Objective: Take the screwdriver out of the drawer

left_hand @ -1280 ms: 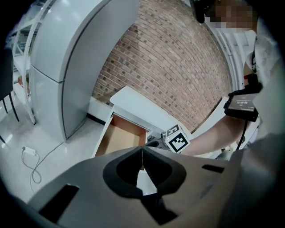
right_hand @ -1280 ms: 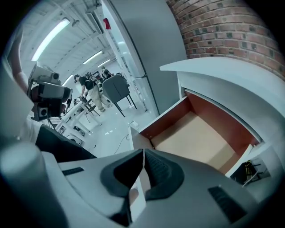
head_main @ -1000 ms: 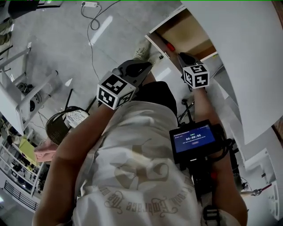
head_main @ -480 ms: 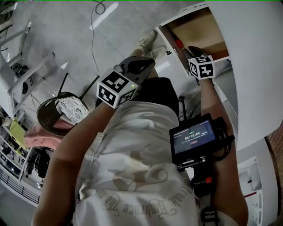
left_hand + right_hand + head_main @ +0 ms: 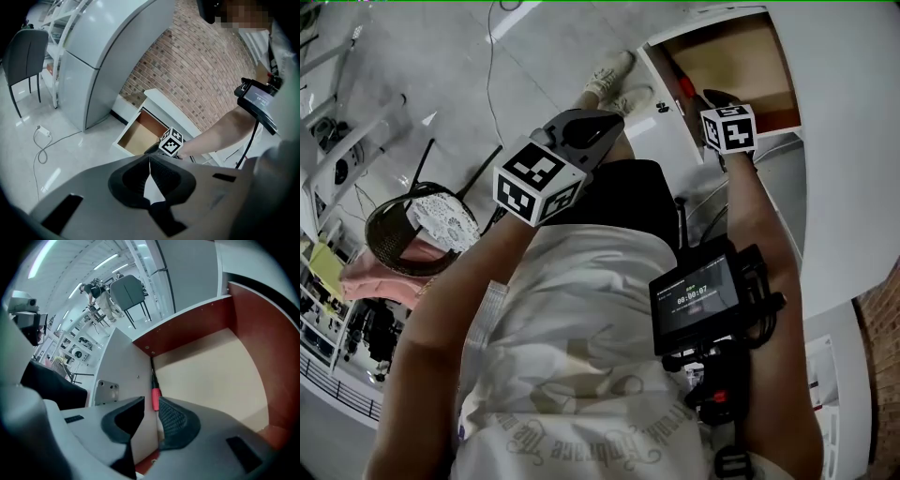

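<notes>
Screwdriver [image 5: 154, 392] lies in the drawer [image 5: 192, 326], tight along its side wall [image 5: 123, 373]. The red handle is nearer and the dark shank runs toward the drawer's back corner. R gripper [image 5: 151, 401] hangs steeply over that edge. Its jaws have just been opening and are now wide apart, pads pressing on nothing. As far as its own view shows, one jaw sits over the wall's outer face and the other over the drawer floor, w/ the wall's top edge and the handle's near end in line btwn them. Main risk, judging from that: if it comes down like this, the outer jaw lands on or outside the wall. Closing then clamps wall + handle together, or only the wall, and the tool won't lift. 2nd risk: the handle looks round and sits hard against the wall, so there's little room for a pad on that side. The inner jaw could shove or roll it instead of seating. 3rd: a grip at the handle's very end leaves the shank hanging, prob. tilting and catching the rim on the way out. L gripper [image 5: 149, 158] is shut, tips meeting, nothing in it, and it's well back from the drawer, so it can't steady anything.
</notes>
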